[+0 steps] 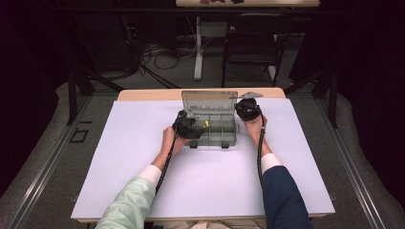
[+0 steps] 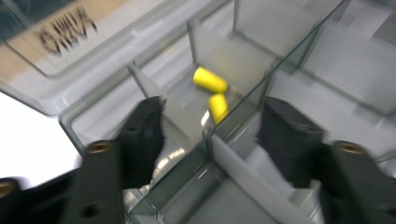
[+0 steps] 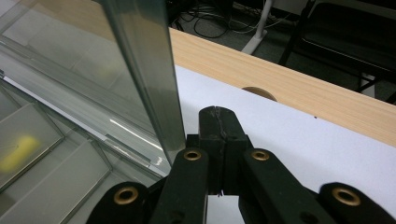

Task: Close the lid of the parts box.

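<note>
A clear grey compartment box (image 1: 228,134) sits at the far middle of the white sheet, its lid (image 1: 209,101) standing up. My left gripper (image 1: 191,128) hovers over the box's left end. In the left gripper view it (image 2: 215,112) is open, its jaws straddling a divider wall (image 2: 261,88). Two small yellow cylinders (image 2: 210,80) lie loose in a compartment just ahead of the jaws, gripped by neither. My right gripper (image 1: 248,109) is at the lid's right edge. In the right gripper view it (image 3: 218,116) is shut on nothing, close beside the lid's edge (image 3: 140,70).
A white sheet (image 1: 143,157) covers most of the wooden table (image 1: 143,94). Both forearms reach in from the near edge. Beyond the table stand a dark chair (image 1: 253,47), a white table leg (image 1: 198,47) and floor cables. Other compartments of the box (image 3: 56,186) lie below the lid.
</note>
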Motion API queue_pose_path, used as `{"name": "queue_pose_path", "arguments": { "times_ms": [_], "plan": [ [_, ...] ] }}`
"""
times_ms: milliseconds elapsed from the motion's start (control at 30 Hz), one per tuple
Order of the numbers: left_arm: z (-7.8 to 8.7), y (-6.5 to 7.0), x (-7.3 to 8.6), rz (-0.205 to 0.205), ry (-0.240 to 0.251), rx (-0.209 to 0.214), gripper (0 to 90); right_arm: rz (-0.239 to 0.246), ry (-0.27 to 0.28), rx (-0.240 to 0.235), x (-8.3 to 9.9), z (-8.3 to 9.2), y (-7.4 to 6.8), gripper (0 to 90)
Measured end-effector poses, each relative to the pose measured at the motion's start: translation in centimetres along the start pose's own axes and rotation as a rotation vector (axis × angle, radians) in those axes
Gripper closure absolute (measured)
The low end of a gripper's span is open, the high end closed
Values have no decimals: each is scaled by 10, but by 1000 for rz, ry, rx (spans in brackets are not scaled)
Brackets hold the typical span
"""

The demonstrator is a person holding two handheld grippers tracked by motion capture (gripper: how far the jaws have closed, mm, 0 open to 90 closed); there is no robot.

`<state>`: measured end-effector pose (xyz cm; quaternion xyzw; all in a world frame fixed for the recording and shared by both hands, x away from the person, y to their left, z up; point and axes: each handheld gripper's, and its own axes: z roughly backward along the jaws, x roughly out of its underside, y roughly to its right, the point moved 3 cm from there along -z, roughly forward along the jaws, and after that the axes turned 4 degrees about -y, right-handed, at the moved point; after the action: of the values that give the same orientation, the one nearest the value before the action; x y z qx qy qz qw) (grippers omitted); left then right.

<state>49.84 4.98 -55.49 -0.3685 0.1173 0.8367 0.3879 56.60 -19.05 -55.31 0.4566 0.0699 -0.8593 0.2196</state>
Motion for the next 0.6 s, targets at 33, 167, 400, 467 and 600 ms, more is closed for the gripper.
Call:
{"name": "queue_pose_path", "arguments": {
  "times_ms": [33, 167, 400, 467, 600],
  "plan": [
    [5, 1, -3, -6, 20, -10, 303, -3, 2, -1, 0, 0, 0, 900],
    [33, 0, -12, 7, 115, -74, 198, 3, 6, 0, 1, 1, -1, 900],
    [67, -29, -24, 40, 167, -247, 303, 10, 13, 4, 3, 4, -2, 900],
    [68, -35, -25, 30, 161, -235, 381, 14, 15, 2, 3, 5, -3, 900],
    [69, -39, -26, -8, 166, -203, 509, 24, 16, 4, 3, 6, -3, 900]
  ]
}}
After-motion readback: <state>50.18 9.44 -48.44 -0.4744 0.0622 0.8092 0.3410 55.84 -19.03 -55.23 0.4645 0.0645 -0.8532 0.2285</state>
